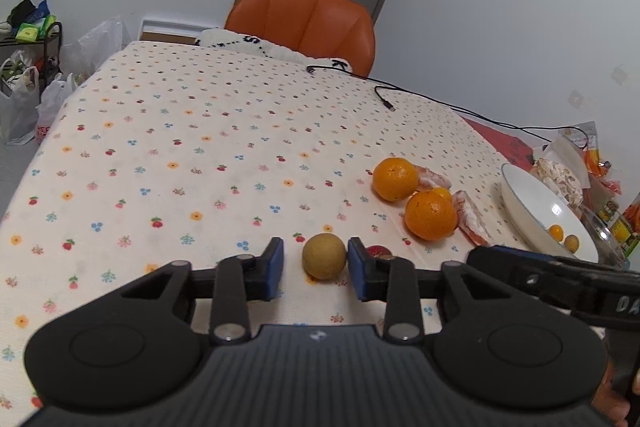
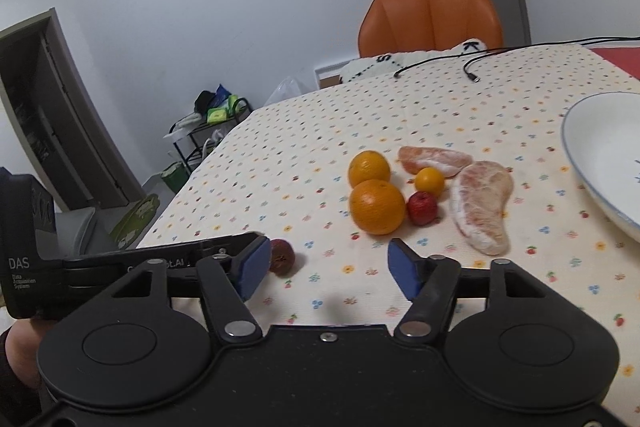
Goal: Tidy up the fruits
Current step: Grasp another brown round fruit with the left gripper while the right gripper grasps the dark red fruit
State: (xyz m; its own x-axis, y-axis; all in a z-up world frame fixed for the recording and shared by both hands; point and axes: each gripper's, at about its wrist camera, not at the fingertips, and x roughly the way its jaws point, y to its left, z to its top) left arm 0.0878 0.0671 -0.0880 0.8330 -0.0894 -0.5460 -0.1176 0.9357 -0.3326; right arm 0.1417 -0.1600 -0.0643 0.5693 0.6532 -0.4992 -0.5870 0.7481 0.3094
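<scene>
In the left wrist view, a round tan-brown fruit (image 1: 324, 256) sits on the tablecloth between the fingers of my left gripper (image 1: 316, 262). That gripper is open: the right pad is at the fruit and a gap shows on the left. My right gripper (image 2: 328, 267) is open over bare cloth, with a dark red fruit (image 2: 282, 255) just beside its left finger. Ahead lie two oranges (image 2: 377, 206), a small yellow fruit (image 2: 429, 181), a small red fruit (image 2: 422, 207) and two peeled pomelo segments (image 2: 482, 205). A white bowl (image 1: 532, 203) at the right holds two small fruits (image 1: 556, 231).
The floral-cloth table (image 1: 180, 147) stretches far and left. Black cables (image 1: 384, 95) lie near the far edge by an orange chair (image 1: 304, 19). Snack packets (image 1: 560, 175) crowd beyond the bowl. The left gripper's body (image 2: 32, 247) sits at the left of the right wrist view.
</scene>
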